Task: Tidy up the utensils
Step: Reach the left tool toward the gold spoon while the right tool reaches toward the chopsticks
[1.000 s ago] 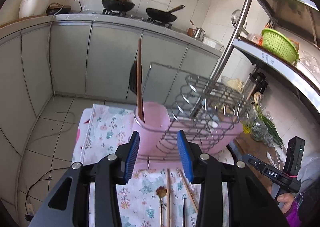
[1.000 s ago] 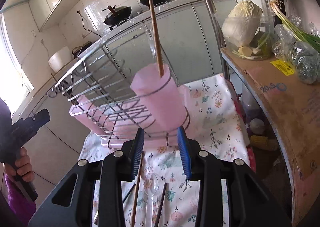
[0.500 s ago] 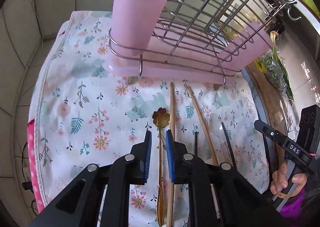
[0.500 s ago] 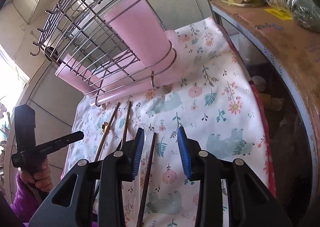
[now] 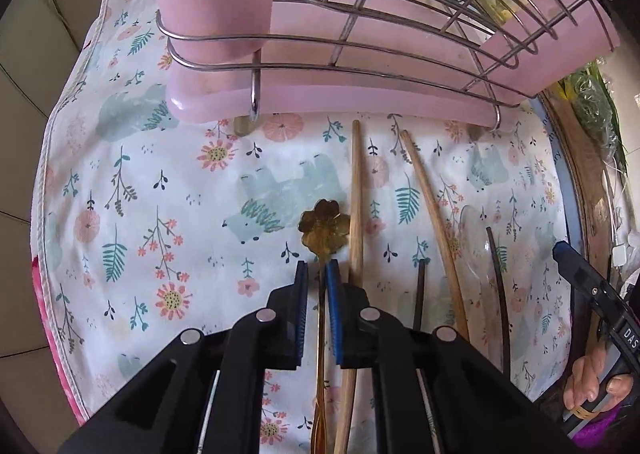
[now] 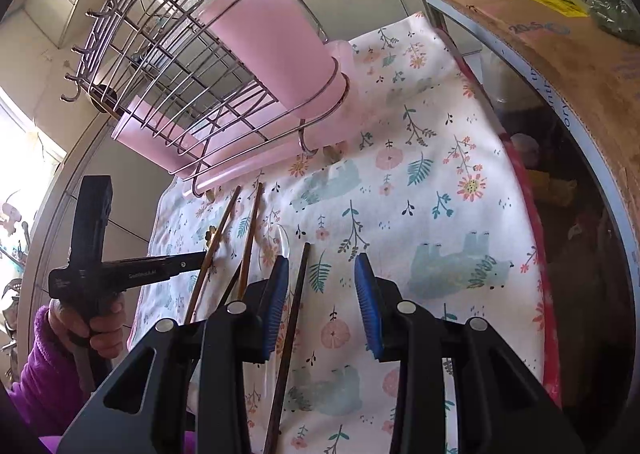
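Observation:
Several utensils lie on a floral cloth (image 5: 160, 214): a gold flower-headed spoon (image 5: 323, 230), two wooden chopsticks (image 5: 356, 190), dark chopsticks (image 5: 498, 286) and a clear plastic spoon (image 5: 472, 238). My left gripper (image 5: 316, 274) is low over the cloth, its jaws closed around the gold spoon's thin stem. My right gripper (image 6: 322, 274) is open above a dark chopstick (image 6: 298, 294), which lies between its jaws near the left pad. A pink utensil cup (image 6: 276, 46) in a wire dish rack (image 6: 160, 66) holds one wooden chopstick.
The rack's pink drip tray (image 5: 360, 102) stands at the far edge of the cloth. A cardboard box (image 6: 560, 54) with vegetables is on the right. The left gripper also shows in the right wrist view (image 6: 120, 270).
Both grippers have tilted down from the rack toward the cloth. My left gripper has dropped lower and narrowed its jaws onto the gold spoon's stem. My right gripper stays open.

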A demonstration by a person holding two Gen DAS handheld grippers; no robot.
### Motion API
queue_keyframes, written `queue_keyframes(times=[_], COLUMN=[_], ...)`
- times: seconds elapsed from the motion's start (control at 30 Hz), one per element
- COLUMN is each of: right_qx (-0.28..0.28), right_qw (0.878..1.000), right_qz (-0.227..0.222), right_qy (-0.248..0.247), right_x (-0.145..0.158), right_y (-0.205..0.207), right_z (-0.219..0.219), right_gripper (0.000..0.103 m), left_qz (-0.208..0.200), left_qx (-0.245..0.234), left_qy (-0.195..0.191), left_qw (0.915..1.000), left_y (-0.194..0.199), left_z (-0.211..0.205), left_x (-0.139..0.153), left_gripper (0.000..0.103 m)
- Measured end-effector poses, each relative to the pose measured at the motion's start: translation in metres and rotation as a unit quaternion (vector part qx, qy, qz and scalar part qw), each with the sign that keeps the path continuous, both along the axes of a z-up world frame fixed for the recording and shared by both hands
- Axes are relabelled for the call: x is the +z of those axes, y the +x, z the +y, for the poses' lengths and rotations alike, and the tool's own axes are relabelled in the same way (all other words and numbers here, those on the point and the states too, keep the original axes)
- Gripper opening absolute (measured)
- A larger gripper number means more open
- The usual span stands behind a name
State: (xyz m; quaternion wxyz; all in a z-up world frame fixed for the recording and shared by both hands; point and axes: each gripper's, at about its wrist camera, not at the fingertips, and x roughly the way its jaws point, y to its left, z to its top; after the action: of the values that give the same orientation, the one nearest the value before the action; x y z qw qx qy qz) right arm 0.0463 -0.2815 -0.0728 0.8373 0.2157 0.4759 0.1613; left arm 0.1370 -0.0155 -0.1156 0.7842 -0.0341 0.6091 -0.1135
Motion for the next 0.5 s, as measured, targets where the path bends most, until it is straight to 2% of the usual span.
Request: queue_keyframes(times=[0.07,0.33,0.4,0.5], right_qx=[0.005,0.023,0.03,0.037], right_qw=[1.0,1.0,0.999,0.998], right_qz=[0.001,0.018,0.031,0.046], right_qy=[0.0,0.005,0.003,-0.012], right_x=[0.0,-0.004,-0.008,-0.014], right_y=[0.0,0.002,0.005,0.01], right_z=[0.001,0.009,0.014,0.022], right_gripper=[0.035,0.033,0.021,0.015], left_qz=[-0.002,-0.025,-0.04,-0.068], left_qx=[0.005,0.044,0.053,0.059], left_qy=[-0.001,-0.027,-0.034,-0.039], left_qw=[1.0,0.9983,0.9972,0.9952], left_y=[0.003,-0.005,-0.011,-0.021], left_z=[0.001,0.025,0.033,0.042], left_x=[0.001,0.01,0.017,0.028], left_gripper=[0.003,0.002,0.002,0.002])
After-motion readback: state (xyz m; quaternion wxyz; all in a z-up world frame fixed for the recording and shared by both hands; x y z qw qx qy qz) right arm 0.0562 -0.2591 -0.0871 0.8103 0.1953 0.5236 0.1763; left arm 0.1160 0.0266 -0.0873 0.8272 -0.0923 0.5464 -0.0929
